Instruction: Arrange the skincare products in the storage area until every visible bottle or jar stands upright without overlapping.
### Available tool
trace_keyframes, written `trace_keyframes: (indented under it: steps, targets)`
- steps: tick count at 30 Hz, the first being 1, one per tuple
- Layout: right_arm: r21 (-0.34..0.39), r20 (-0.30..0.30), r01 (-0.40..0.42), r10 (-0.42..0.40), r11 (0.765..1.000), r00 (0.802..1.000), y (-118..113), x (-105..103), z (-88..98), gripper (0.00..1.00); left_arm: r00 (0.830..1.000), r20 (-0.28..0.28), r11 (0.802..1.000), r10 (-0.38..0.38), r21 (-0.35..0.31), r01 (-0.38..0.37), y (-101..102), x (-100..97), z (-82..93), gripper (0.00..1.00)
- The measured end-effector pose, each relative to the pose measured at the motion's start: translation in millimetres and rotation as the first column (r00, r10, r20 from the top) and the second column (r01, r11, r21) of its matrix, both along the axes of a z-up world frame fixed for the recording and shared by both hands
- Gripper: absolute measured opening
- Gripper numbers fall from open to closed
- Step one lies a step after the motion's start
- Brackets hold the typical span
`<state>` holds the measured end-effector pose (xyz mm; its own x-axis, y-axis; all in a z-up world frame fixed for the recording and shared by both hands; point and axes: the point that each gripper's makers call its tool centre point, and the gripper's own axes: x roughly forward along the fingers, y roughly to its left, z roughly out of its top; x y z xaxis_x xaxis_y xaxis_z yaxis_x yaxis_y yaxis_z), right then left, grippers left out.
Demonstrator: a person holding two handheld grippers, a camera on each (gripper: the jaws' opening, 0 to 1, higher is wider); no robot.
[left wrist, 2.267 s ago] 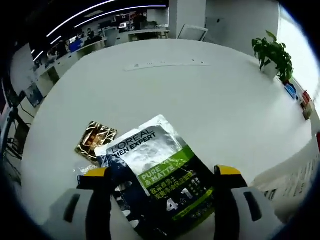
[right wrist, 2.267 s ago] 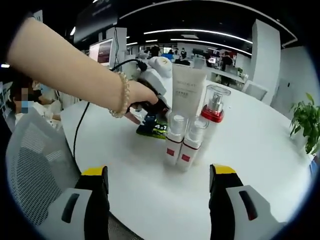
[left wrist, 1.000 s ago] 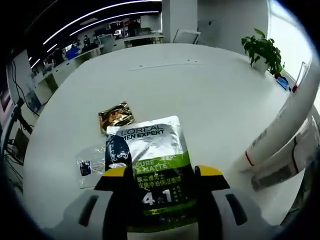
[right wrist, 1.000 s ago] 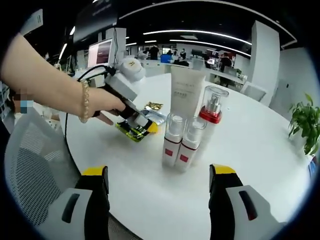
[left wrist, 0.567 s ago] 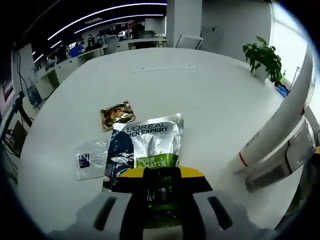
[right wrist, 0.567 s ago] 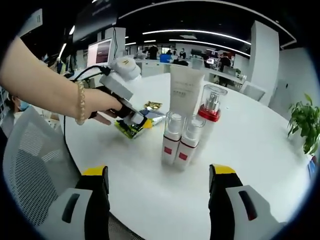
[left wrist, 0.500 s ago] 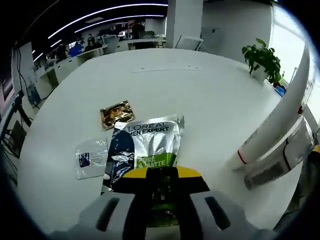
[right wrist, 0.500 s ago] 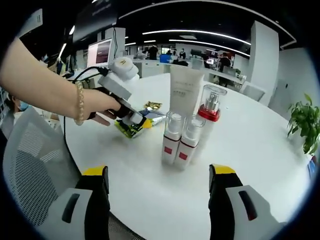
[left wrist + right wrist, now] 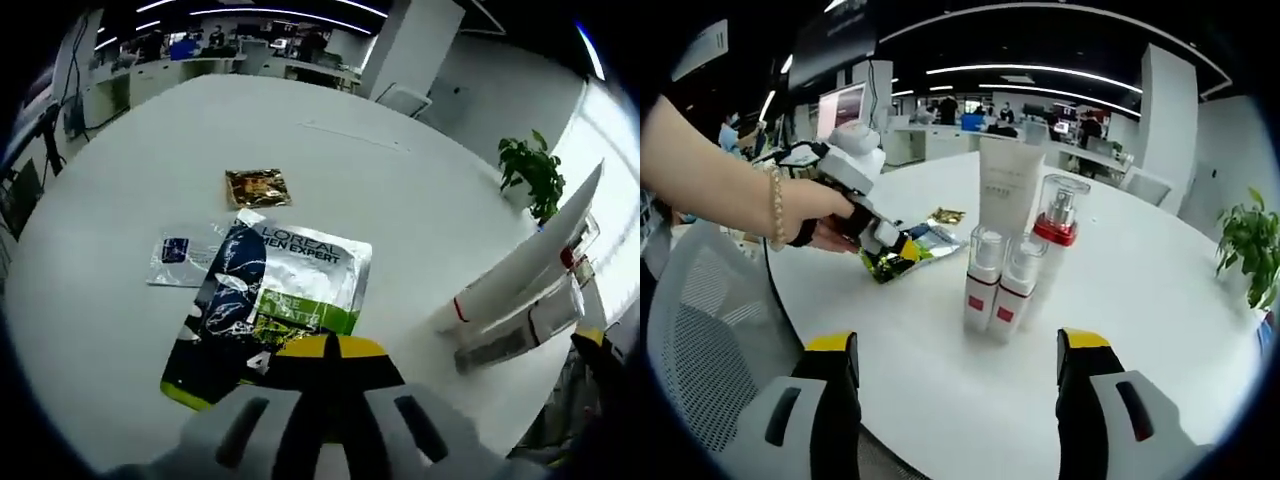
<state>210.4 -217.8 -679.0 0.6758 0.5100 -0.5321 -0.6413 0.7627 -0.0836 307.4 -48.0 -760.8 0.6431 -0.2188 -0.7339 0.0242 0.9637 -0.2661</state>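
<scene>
The left hand-held gripper (image 9: 325, 352) is clamped on the near edge of a green sachet (image 9: 280, 300) on the white worktop (image 9: 420, 220). The right hand-held gripper (image 9: 955, 370) gapes wide, holding nothing. Beyond it, two small bottles (image 9: 997, 285), a pump bottle (image 9: 1058, 228) and a tube (image 9: 1007, 188) stand upright, clustered.

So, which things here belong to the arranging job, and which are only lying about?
Job:
white tube
red-collared pump bottle
two small red-banded bottles
left tool, shut on the green sachet

Lying about:
gold packet
clear sachet
potted plant
</scene>
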Motion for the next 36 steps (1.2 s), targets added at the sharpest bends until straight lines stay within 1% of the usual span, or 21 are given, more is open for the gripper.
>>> trace_keyframes:
  steps: [1, 2, 3, 4, 5, 6, 8, 10, 13, 14, 16, 18, 20, 22, 26, 30, 32, 33, 34, 35, 36]
  targets:
    - [-0.002, 0.001, -0.002, 0.002, 1.0, 1.0, 0, 0, -0.4, 0.8, 1.0, 0.0, 1.0, 0.006, -0.004, -0.006, 3, -2.2, -0.4, 0.0]
    - [-0.008, 0.004, -0.008, 0.008, 1.0, 1.0, 1, 0, -0.7, 0.8, 0.999, 0.021, 0.999, 0.04, -0.028, -0.039, 6, -1.2, 1.9, 0.0]
    - [-0.009, 0.005, -0.01, 0.01, 1.0, 1.0, 1, 0, -0.5, 0.8, 0.999, 0.035, 0.999, 0.038, -0.027, -0.037, 6, -2.1, 4.4, 0.0]
    - [-0.008, 0.007, -0.011, 0.011, 1.0, 1.0, 2, 1, -0.1, 0.8, 0.997, 0.076, 1.0, 0.016, 0.012, -0.017, 8, -3.3, 11.0, 0.0]
    - [-0.01, 0.007, -0.011, 0.011, 1.0, 1.0, 2, 1, -0.3, 0.8, 0.996, 0.082, 0.999, -0.021, 0.05, 0.017, 9, -5.3, 13.2, 0.0]
    - [-0.013, 0.007, -0.012, 0.012, 1.0, 1.0, 2, 1, -0.7, 0.8, 0.992, 0.097, 0.993, -0.077, 0.101, 0.067, 11, 0.3, 9.1, 0.01]
    - [-0.011, 0.006, -0.013, 0.013, 1.0, 1.0, 2, 1, -0.5, 0.8, 0.986, 0.108, 0.979, -0.13, 0.172, 0.111, 17, 0.0, 11.0, 0.01]
    - [-0.009, 0.006, -0.013, 0.014, 1.0, 1.0, 2, 1, -0.2, 0.8, 0.978, 0.129, 0.972, -0.165, 0.188, 0.139, 17, 1.7, 16.2, 0.02]
    - [-0.008, 0.005, -0.016, 0.016, 1.0, 1.0, 3, 2, -0.4, 0.8, 0.978, 0.117, 0.964, -0.175, 0.22, 0.147, 25, -2.0, 15.2, 0.04]
    - [-0.01, 0.003, -0.017, 0.017, 1.0, 1.0, 3, 2, -0.8, 0.8, 0.978, 0.117, 0.965, -0.171, 0.218, 0.143, 27, -2.3, 15.4, 0.1]
    - [-0.008, 0.002, -0.019, 0.019, 1.0, 1.0, 3, 2, -1.1, 0.8, 0.982, 0.116, 0.971, -0.146, 0.208, 0.12, 29, -1.1, 16.4, 0.31]
    - [-0.008, -0.003, -0.021, 0.021, 1.0, 1.0, 3, 3, -2.4, 0.8, 0.984, 0.112, 0.972, -0.139, 0.205, 0.114, 33, -0.7, 16.5, 0.43]
    - [-0.007, -0.008, -0.025, 0.025, 1.0, 1.0, 4, 2, -3.0, 0.8, 0.984, 0.116, 0.972, -0.136, 0.208, 0.11, 35, -1.8, 18.3, 0.43]
    - [-0.006, -0.008, -0.024, 0.024, 1.0, 1.0, 3, 2, -3.2, 0.8, 0.982, 0.121, 0.97, -0.142, 0.216, 0.114, 35, -0.7, 19.6, 0.47]
    - [0.0, -0.015, -0.017, 0.017, 1.0, 1.0, 2, 3, -4.0, 0.8, 0.98, 0.144, 0.975, -0.139, 0.191, 0.111, 32, 3.1, 25.2, 0.69]
    - [0.006, -0.021, -0.012, 0.012, 1.0, 1.0, 1, 2, -4.0, 0.8, 0.978, 0.151, 0.972, -0.143, 0.205, 0.111, 36, 6.4, 25.5, 0.86]
    - [0.003, -0.023, -0.013, 0.013, 1.0, 1.0, 1, 1, -3.9, 0.8, 0.978, 0.136, 0.968, -0.158, 0.215, 0.127, 33, 7.0, 23.7, 0.97]
    - [0.004, -0.024, -0.012, 0.013, 1.0, 1.0, 2, 1, -3.9, 0.8, 0.978, 0.135, 0.967, -0.16, 0.218, 0.129, 33, 7.1, 23.5, 0.99]
    - [0.007, -0.024, -0.011, 0.011, 1.0, 1.0, 1, 1, -3.7, 0.8, 0.976, 0.111, 0.966, -0.19, 0.198, 0.165, 29, 3.2, 19.9, 0.99]
    - [0.008, -0.024, -0.009, 0.009, 1.0, 1.0, 1, 1, -3.5, 0.8, 0.979, 0.079, 0.964, -0.19, 0.206, 0.17, 31, 0.1, 15.6, 0.99]
    - [0.008, -0.025, -0.007, 0.007, 1.0, 1.0, 1, 1, -3.7, 0.8, 0.976, 0.073, 0.959, -0.203, 0.214, 0.184, 30, 4.1, 14.7, 0.99]
